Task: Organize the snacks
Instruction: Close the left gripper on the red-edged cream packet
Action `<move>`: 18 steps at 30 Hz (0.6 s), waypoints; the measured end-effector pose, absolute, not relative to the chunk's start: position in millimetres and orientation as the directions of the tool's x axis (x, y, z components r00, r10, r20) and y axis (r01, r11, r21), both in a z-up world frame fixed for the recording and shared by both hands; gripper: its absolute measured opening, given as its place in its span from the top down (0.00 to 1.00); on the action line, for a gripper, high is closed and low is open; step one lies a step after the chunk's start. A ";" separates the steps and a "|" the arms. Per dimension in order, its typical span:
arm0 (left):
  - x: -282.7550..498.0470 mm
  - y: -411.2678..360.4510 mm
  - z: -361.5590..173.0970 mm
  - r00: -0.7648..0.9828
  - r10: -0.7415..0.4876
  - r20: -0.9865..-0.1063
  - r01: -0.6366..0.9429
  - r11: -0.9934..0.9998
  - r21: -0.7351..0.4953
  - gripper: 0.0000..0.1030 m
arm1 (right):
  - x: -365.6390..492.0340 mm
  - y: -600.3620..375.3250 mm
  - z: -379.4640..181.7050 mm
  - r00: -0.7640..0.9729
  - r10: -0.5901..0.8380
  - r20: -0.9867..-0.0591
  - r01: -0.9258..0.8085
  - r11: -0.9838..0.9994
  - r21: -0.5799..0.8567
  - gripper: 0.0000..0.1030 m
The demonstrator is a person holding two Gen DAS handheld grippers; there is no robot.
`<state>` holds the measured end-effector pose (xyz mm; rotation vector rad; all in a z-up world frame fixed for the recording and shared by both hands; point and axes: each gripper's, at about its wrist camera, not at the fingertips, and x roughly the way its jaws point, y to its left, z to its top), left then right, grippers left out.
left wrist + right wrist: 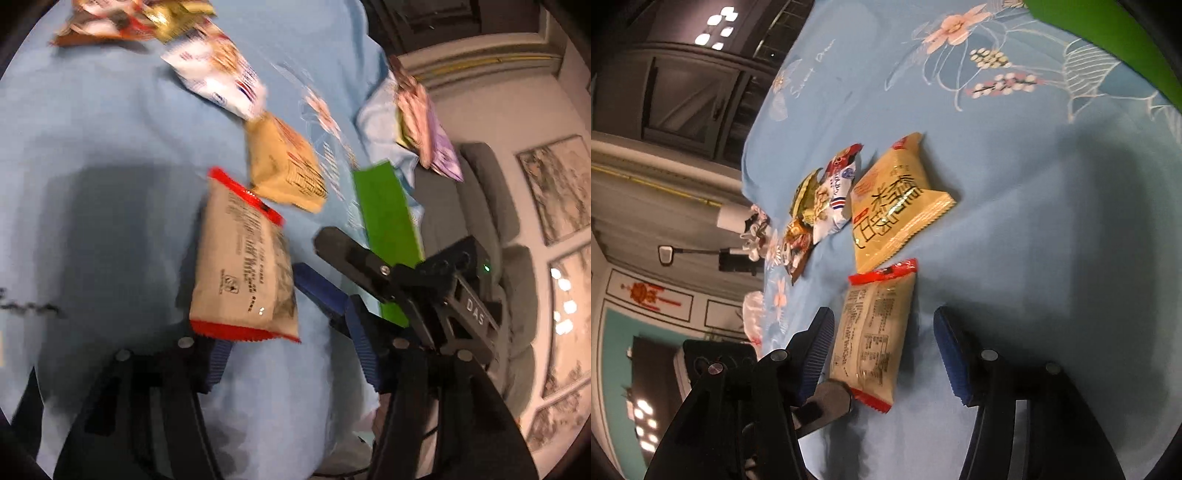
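Note:
A beige snack packet with red ends point(242, 262) lies on the light blue cloth point(110, 147); it also shows in the right wrist view point(871, 339). My left gripper point(291, 354) is open, just short of its near end. My right gripper point(882, 354) is open, its blue fingers point(816, 350) either side of the same packet; it shows in the left wrist view point(332, 266) to the packet's right. A yellow packet point(284, 162) point(897, 199) lies beyond it, then a white-blue packet point(218, 70) point(834, 192).
More packets point(122, 22) lie at the far end of the row point(798, 236). A green box point(388, 229) point(1108, 48) sits to the right, with packets point(424, 122) on a cloth fold behind it. A grey sofa point(498, 221) is past the cloth's edge.

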<state>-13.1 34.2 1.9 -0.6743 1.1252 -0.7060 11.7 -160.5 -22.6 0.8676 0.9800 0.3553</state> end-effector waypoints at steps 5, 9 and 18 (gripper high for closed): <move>-10.0 46.0 6.1 0.341 -0.717 -0.608 0.145 0.679 -0.720 0.38 | 18.5 -162.0 -26.4 0.520 0.641 -0.565 0.106 0.607 0.787 0.45; -10.2 49.6 3.9 0.363 -0.707 -0.606 0.114 0.680 -0.725 0.39 | 22.9 -154.1 -25.0 0.506 0.631 -0.588 0.082 0.644 0.761 0.45; -6.6 55.7 -1.9 0.362 -0.695 -0.621 0.106 0.693 -0.713 0.51 | 28.4 -153.6 -28.9 0.494 0.647 -0.581 0.102 0.621 0.777 0.49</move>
